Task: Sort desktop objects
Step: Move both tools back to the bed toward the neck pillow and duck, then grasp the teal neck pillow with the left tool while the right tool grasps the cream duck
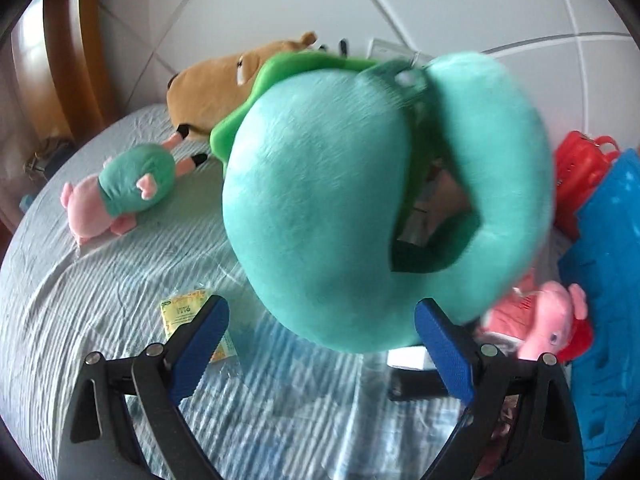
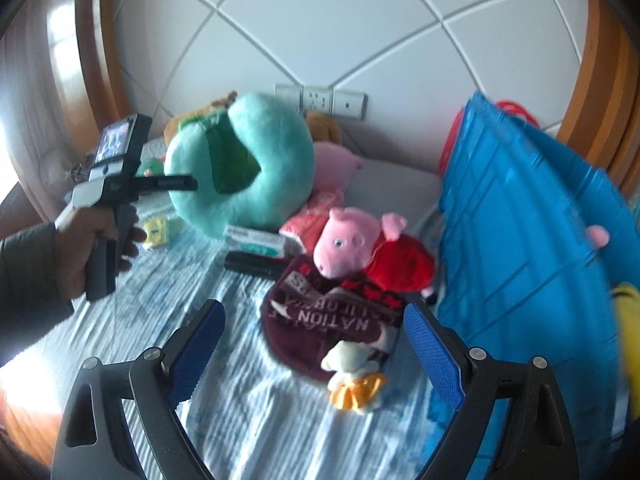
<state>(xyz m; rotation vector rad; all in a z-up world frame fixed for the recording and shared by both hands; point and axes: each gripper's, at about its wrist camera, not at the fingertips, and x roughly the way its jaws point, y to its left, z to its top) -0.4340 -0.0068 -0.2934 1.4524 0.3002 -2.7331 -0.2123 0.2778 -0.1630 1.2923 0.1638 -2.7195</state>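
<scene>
A teal plush neck pillow with a green part fills the left wrist view, just ahead of my left gripper, whose blue-padded jaws stand wide apart around its lower end. In the right wrist view the pillow is off the bed in front of the left gripper. My right gripper is open and empty above a maroon knit hat and a small white and orange plush. A pink pig plush in red lies beyond the hat.
A blue plastic crate stands at the right with a red basket behind it. A brown plush and a small pig plush in green lie at the back left. A yellow packet, a white box and a black tube lie on the striped bedsheet.
</scene>
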